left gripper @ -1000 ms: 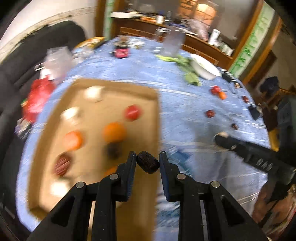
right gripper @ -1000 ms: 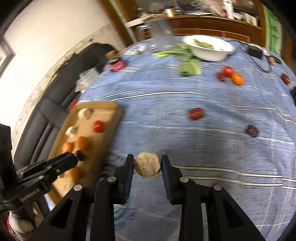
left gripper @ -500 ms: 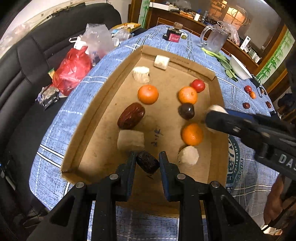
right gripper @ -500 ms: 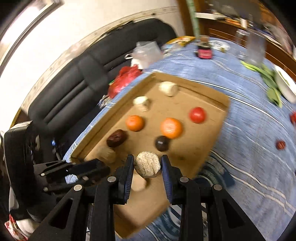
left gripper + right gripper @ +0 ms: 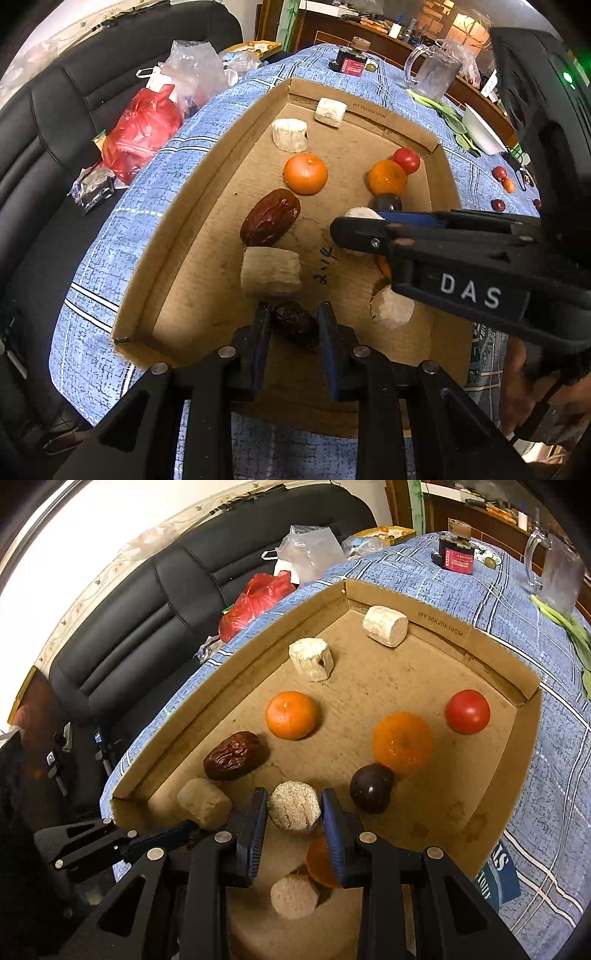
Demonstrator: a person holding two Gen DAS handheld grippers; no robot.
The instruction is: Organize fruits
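A cardboard tray (image 5: pixel 207 173) (image 5: pixel 236 657) lies on the blue tablecloth. It holds oranges (image 5: pixel 306 173) (image 5: pixel 292 715), a red tomato (image 5: pixel 467 711), a large red date (image 5: pixel 270 217) (image 5: pixel 235 755), a dark round fruit (image 5: pixel 371 788) and pale cylinder pieces (image 5: pixel 270 272) (image 5: pixel 311 658). My left gripper (image 5: pixel 294 324) is shut on a small dark date (image 5: pixel 295 325) low over the tray's near end. My right gripper (image 5: pixel 294 812) is shut on a pale grainy ball (image 5: pixel 294 809) above the tray middle; it also shows in the left wrist view (image 5: pixel 424 240).
A black sofa (image 5: pixel 155 602) with red (image 5: pixel 144 129) and clear plastic bags sits left of the table. A glass jug (image 5: pixel 432 74), a red-labelled jar (image 5: pixel 457 556), a white bowl (image 5: pixel 480 129), greens and several small fruits (image 5: pixel 499 173) lie beyond the tray.
Both grippers moved from over the open tablecloth to over the tray, then lower and closer to its floor, each still holding its piece.
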